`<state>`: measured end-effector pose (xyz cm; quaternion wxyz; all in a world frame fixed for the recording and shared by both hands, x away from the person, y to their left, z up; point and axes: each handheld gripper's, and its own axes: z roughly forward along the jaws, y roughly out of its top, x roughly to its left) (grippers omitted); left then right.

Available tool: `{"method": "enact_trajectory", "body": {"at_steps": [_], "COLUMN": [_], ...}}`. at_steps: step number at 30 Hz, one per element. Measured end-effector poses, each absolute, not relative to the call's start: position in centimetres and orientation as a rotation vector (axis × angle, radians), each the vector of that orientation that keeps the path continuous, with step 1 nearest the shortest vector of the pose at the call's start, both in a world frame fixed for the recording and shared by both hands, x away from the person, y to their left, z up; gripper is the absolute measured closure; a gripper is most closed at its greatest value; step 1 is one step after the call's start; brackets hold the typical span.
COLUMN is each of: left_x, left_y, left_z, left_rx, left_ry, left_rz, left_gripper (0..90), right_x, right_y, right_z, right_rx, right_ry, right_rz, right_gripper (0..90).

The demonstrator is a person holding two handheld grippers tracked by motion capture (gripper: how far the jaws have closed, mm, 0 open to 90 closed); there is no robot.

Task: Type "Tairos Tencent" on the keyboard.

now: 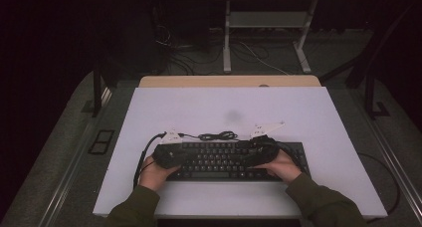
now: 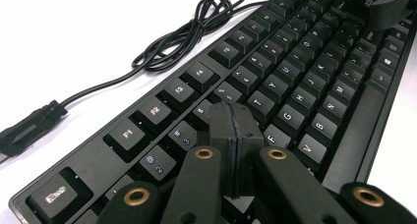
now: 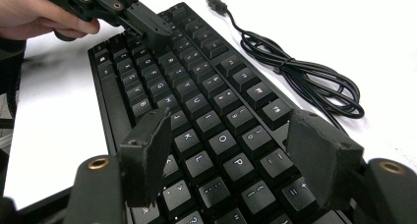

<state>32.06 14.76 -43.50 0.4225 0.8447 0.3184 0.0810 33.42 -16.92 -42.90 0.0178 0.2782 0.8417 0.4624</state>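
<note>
A black keyboard with white-lettered keys lies flat and lengthwise across the near middle of the white counter, its thin black cable bunched in loose loops just beyond its far edge, the plug lying towards the left.
</note>
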Motion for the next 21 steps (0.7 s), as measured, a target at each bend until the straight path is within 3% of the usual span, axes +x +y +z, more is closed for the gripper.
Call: {"method": "enact_trajectory", "body": {"at_steps": [21], "left_x": [32.26], "left_y": [14.64], "left_z": [-43.77], "left_rx": [2.127], "left_ry": [0.796], "left_rz": [0.188], "left_gripper": [89.0], "right_x": [33.37], "right_y": [-16.90], "right_z": [-42.86], "right_rx": [0.869], "right_ry": [2.610], "right_rz": [1.433], "right_gripper": [33.7]}}
